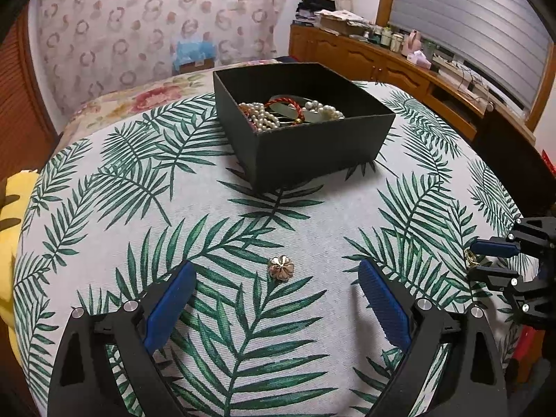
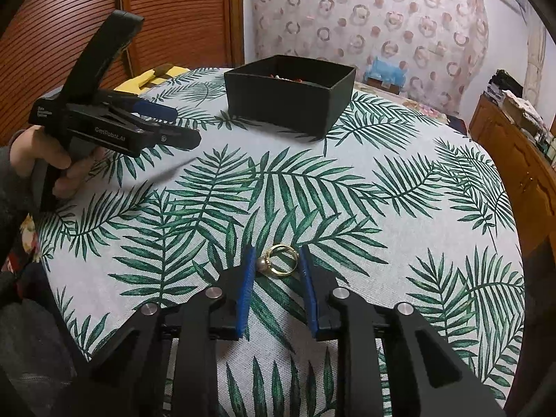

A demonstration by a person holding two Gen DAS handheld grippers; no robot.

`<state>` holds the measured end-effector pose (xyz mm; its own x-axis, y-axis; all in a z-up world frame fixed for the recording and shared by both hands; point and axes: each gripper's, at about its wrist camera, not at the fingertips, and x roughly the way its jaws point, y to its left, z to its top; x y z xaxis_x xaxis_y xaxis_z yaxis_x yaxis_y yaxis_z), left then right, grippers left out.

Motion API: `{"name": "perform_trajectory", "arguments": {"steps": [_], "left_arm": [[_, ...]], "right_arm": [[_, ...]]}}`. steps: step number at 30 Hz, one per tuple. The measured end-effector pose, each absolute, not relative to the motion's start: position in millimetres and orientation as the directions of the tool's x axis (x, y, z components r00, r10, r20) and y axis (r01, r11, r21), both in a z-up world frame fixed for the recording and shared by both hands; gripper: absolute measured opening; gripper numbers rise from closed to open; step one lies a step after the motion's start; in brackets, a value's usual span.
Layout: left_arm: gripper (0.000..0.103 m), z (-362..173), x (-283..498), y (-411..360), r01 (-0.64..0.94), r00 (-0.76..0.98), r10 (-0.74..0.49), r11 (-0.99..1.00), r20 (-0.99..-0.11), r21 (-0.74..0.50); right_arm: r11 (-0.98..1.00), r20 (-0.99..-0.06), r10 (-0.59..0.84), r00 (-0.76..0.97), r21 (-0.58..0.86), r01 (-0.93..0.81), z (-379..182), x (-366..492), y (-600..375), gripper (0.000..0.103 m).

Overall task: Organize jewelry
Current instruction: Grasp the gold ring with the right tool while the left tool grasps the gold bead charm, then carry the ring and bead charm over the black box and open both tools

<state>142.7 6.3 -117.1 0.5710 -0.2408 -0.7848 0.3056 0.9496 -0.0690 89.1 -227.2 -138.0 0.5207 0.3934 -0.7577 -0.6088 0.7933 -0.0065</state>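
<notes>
1. Right gripper (image 2: pixel 274 260) has its two blue pads on either side of a gold ring (image 2: pixel 282 260) with a small pearl. The pads sit right at the ring's edges, but I cannot tell if they press on it.
2. Left gripper (image 1: pixel 274 271) has its blue pads spread wide apart. A little gold flower piece (image 1: pixel 280 267) lies on the cloth between them, and neither pad touches it.
3. Both small pieces lie on the tablecloth (image 2: pixel 399 243), which is pale with green leaf prints.
4. Farther back on the cloth stands a black box (image 1: pixel 312 149) with no lid. Inside it are white pearl beads (image 1: pixel 260 114), a red cord and a pale green bangle.
5. A person's hand (image 2: pixel 45 160) holds the left gripper's handle, seen from the right wrist view.
6. Behind the table are a wooden cabinet (image 1: pixel 365 59) and a patterned curtain (image 1: pixel 139 27).
</notes>
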Motion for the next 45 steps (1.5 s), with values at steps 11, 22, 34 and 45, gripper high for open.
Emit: {"name": "perform_trajectory", "arguments": {"steps": [11,22,34,45], "left_arm": [[0.056,-117,142,-2,0.342,0.558,-0.251,0.938,-0.791,-0.057],[0.014,-117,135,-1,0.353,0.578,-0.24,0.935,-0.78,-0.026],[0.014,-101,128,3,0.332,0.624,-0.283,0.94,-0.729,-0.08],[0.014,-75,138,3,0.311,0.687,-0.296,0.945,-0.664,-0.099]], "right_arm": [[0.79,-0.755,0.407,0.515,0.008,-0.613,-135,88,-226,0.026],[0.784,-0.739,0.414,0.532,-0.008,-0.621,-122,92,-223,0.026],[0.773,-0.692,0.456,0.56,-0.004,-0.634,-100,114,-214,0.026],[0.767,-0.631,0.474,0.614,-0.048,-0.64,-69,159,-183,0.026]]}}
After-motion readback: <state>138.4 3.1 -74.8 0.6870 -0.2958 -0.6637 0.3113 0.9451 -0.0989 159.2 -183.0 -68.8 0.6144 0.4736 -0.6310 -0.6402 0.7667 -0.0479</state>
